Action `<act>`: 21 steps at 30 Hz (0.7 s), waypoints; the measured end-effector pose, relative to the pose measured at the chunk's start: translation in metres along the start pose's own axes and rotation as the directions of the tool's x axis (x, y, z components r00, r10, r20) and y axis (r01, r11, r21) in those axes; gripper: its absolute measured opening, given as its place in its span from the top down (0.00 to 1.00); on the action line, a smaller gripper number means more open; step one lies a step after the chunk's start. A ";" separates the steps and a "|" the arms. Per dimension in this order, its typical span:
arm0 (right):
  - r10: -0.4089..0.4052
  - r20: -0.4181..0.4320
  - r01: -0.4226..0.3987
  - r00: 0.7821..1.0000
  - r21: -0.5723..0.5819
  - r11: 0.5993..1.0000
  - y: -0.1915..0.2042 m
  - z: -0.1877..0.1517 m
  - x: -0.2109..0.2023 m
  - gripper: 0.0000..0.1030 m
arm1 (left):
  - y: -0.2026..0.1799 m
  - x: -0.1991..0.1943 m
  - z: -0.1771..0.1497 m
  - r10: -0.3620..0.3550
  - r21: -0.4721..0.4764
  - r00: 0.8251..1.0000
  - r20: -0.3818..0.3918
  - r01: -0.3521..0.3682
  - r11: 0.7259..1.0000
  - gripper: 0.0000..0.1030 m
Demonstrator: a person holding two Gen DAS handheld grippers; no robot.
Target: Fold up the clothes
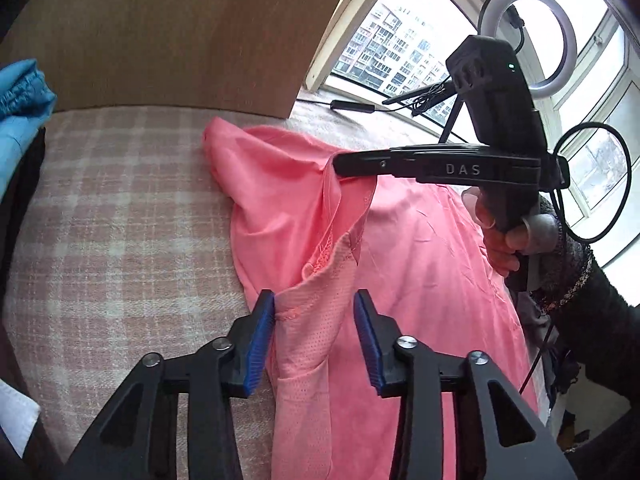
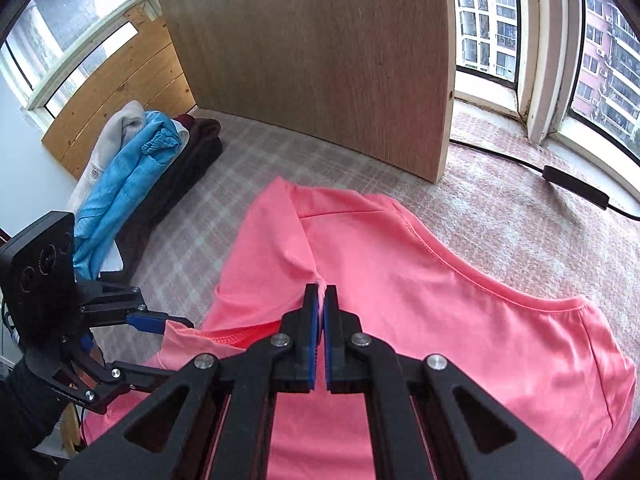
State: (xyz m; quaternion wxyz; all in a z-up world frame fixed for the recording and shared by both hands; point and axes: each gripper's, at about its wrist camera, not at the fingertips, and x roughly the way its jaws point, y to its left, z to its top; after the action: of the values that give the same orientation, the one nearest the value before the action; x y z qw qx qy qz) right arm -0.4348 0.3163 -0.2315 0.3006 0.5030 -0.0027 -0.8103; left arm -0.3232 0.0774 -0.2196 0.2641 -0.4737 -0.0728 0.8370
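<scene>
Right wrist view: rumpled pink shirt [image 2: 420, 280] beside the wooden board [image 2: 320, 60]; right gripper [image 2: 320, 300] pinches its fabric, left gripper [image 1: 314, 316] spread wide around a mesh fold.

Soft daylight enters from the windows [image 2: 592, 40]; shadows are weak, glass glares white, edges bend and darken.
</scene>
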 end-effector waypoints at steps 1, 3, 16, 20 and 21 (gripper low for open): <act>0.004 0.003 -0.004 1.000 0.001 1.000 0.001 0.002 0.000 0.98 | -0.001 -0.005 -0.001 0.009 0.008 1.000 0.015 -0.009 1.000 0.83; 0.019 0.011 -0.019 1.000 0.006 1.000 0.004 0.006 0.001 0.98 | -0.004 -0.015 -0.003 0.026 0.024 0.999 0.045 -0.027 0.999 0.93; 0.284 -0.041 -0.287 0.958 -0.073 0.955 0.101 0.087 0.092 0.85 | 0.044 -0.056 -0.033 0.477 -0.091 0.878 -0.033 -0.478 0.873 0.93; 0.293 -0.023 -0.293 0.956 -0.038 0.955 0.095 0.099 0.087 0.73 | 0.037 -0.060 -0.038 0.480 -0.069 0.877 -0.030 -0.480 0.874 0.76; 0.280 0.003 -0.280 0.960 -0.041 0.959 0.085 0.096 0.078 0.68 | 0.032 -0.062 -0.039 0.467 -0.062 0.884 -0.020 -0.467 0.882 0.72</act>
State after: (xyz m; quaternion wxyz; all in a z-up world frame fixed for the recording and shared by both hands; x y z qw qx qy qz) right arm -0.4966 0.1796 -0.2214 0.4223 0.4879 -0.0589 -0.7617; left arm -0.2773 0.0141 -0.2055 0.0394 -0.4874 0.0170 0.8721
